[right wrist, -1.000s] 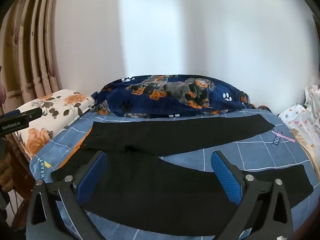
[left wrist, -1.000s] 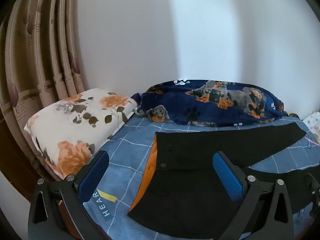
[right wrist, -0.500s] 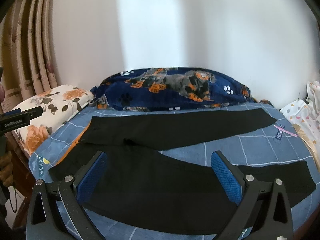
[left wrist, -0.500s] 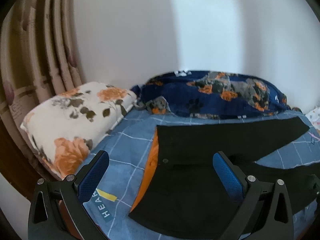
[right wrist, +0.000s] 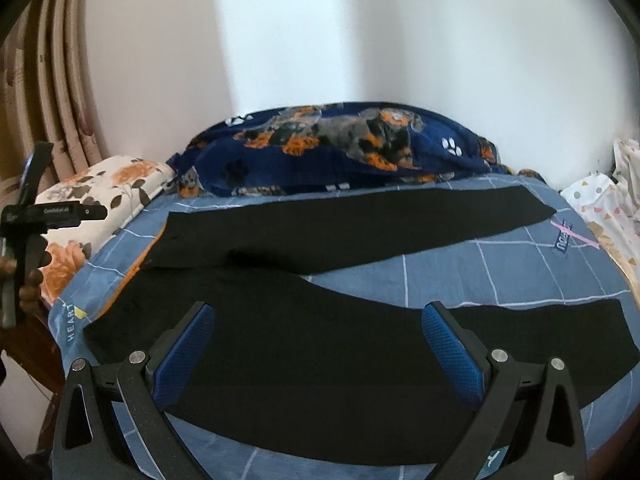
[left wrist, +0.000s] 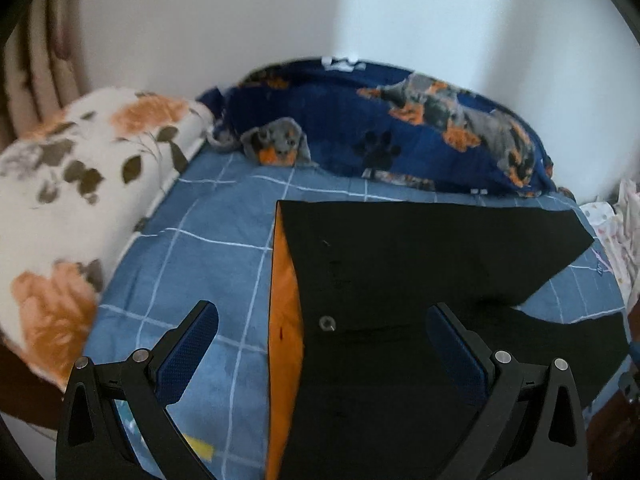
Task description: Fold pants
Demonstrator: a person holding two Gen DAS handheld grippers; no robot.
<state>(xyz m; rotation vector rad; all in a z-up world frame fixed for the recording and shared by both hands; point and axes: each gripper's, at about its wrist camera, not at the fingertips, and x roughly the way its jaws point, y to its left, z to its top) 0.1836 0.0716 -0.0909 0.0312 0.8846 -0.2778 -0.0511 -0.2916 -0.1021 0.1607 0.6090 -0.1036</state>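
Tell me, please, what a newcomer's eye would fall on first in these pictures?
Probably the black pants, spread flat with legs apart across the blue checked sheet, orange lining showing at the waist. Behind them, a navy dog-print blanket lies against the wall, a floral pillow at the left.

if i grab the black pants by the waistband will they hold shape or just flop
The black pants will probably flop: both legs lie flat and thin on the blue checked sheet. They likely drape and trail when lifted, being long. The orange lining looks smooth, so layers may slide.
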